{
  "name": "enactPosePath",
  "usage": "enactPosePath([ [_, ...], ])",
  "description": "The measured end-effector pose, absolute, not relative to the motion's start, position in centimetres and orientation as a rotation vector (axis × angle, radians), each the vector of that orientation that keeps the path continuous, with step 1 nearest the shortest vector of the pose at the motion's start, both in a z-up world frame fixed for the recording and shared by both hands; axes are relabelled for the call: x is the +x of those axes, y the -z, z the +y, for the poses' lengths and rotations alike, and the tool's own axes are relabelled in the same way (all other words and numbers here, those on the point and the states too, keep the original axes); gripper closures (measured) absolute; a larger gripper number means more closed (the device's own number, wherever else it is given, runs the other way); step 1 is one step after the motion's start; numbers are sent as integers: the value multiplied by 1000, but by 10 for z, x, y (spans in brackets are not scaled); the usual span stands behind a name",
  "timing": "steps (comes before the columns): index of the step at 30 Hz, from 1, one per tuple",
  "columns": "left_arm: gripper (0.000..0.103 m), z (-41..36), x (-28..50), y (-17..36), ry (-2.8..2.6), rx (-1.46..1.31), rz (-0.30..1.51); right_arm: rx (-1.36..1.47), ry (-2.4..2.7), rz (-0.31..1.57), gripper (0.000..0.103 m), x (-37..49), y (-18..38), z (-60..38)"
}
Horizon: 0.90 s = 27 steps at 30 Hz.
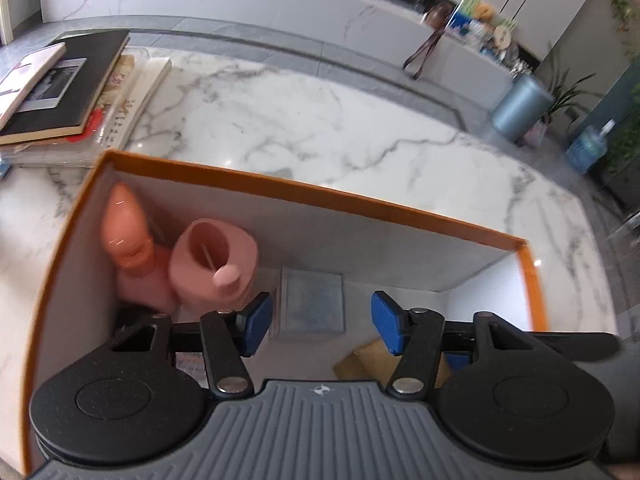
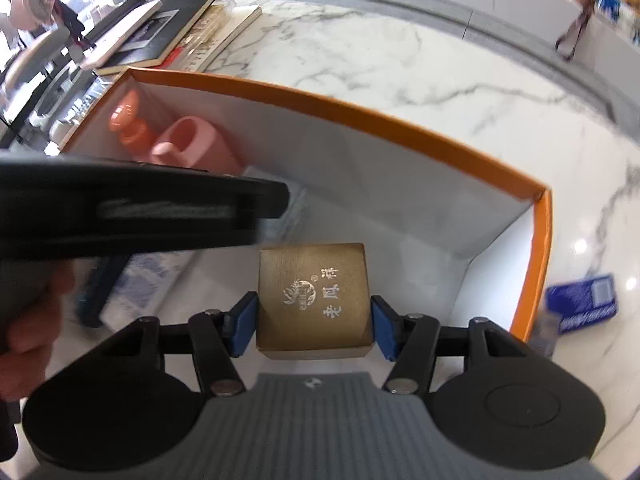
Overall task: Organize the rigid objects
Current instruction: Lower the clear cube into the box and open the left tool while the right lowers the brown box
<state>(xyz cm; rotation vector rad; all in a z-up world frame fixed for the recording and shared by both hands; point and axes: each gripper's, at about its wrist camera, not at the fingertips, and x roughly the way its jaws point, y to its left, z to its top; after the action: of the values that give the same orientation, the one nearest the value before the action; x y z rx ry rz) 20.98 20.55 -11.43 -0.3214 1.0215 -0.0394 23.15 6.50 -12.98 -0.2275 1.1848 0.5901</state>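
Bright daylight; small glare spots shine on my marble table (image 2: 400, 60). Fisheye bending curves the edges. My left gripper (image 2: 120, 208) crosses the right view blurred.

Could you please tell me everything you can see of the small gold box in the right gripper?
The gold box is a small squarish carton with a brushed metallic-looking finish, a round emblem and pale Chinese characters on its top face. It sits level, clamped on both sides by the blue pads of the right gripper, inside the orange-rimmed box, near its right end. Whether it touches the floor is unclear.

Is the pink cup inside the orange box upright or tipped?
Tipped. The pink cup lies on its side in the orange box, mouth facing the camera.
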Motion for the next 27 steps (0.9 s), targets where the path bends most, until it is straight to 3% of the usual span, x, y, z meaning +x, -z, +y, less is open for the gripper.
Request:
enactPosePath([
  [6, 59, 230, 172, 106, 8, -299, 1026, -129, -584, 1234, 43, 228, 138, 75],
  [9, 63, 240, 159, 106, -17, -306, 1033, -82, -575, 1246, 43, 228, 144, 84],
  [17, 67, 243, 144, 110, 23, -251, 1042, 74, -515, 1277, 43, 235, 157, 106],
  [27, 67, 216, 153, 126, 131, -150, 1097, 57, -561, 1230, 35, 235, 145, 101],
])
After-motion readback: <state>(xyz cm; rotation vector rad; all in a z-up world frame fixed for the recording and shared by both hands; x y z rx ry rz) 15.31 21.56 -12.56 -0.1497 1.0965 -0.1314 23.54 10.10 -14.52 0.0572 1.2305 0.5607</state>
